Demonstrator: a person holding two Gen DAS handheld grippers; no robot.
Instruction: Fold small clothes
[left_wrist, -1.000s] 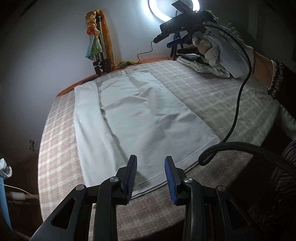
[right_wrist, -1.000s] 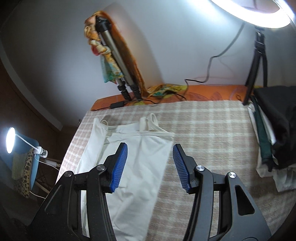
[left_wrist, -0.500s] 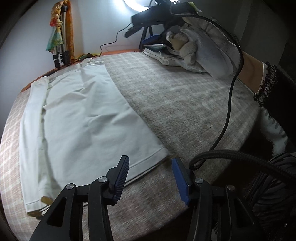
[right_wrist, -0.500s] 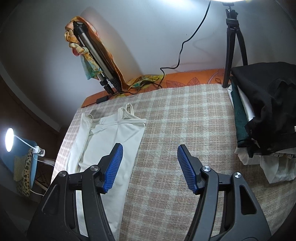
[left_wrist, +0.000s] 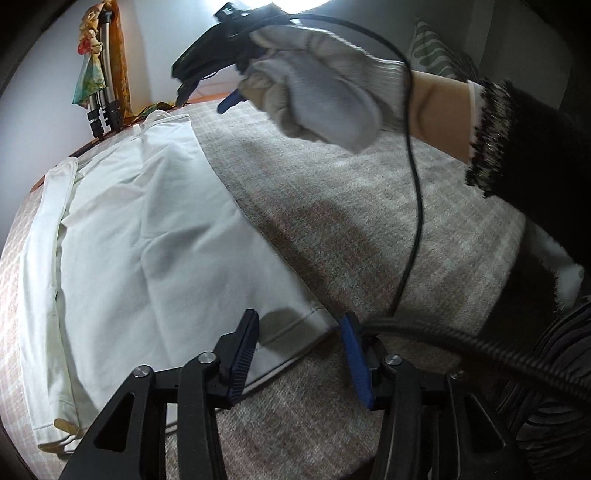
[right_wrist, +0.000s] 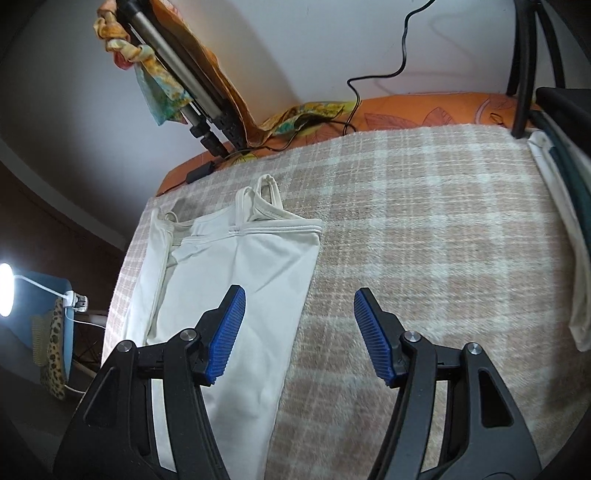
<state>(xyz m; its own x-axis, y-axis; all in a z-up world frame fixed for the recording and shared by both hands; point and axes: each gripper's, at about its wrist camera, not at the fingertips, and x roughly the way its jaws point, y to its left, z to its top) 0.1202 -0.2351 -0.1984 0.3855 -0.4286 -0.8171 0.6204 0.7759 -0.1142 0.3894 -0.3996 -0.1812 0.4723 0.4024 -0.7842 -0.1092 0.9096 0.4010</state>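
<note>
A white strappy top (left_wrist: 147, 236) lies flat on the checked blanket (left_wrist: 351, 206), partly folded lengthwise, straps at the far end. My left gripper (left_wrist: 301, 350) is open, low over the near right hem corner of the top, one finger on each side of it. My right gripper (right_wrist: 299, 332) is open and empty, above the top's right edge (right_wrist: 258, 280), with the straps (right_wrist: 258, 195) ahead of it. In the left wrist view the right gripper (left_wrist: 210, 66) shows held in a gloved hand over the far end.
A pile of folded clothes (right_wrist: 561, 184) sits at the right edge of the blanket. A tripod with a coloured scarf (right_wrist: 177, 74) leans at the back left. A black cable (left_wrist: 413, 184) hangs across the left wrist view. A lamp (right_wrist: 5, 288) stands off the bed at left.
My left gripper has moved right and down to the top's near right hem corner. My right gripper has come closer to the top and lower, its jaws wider open.
</note>
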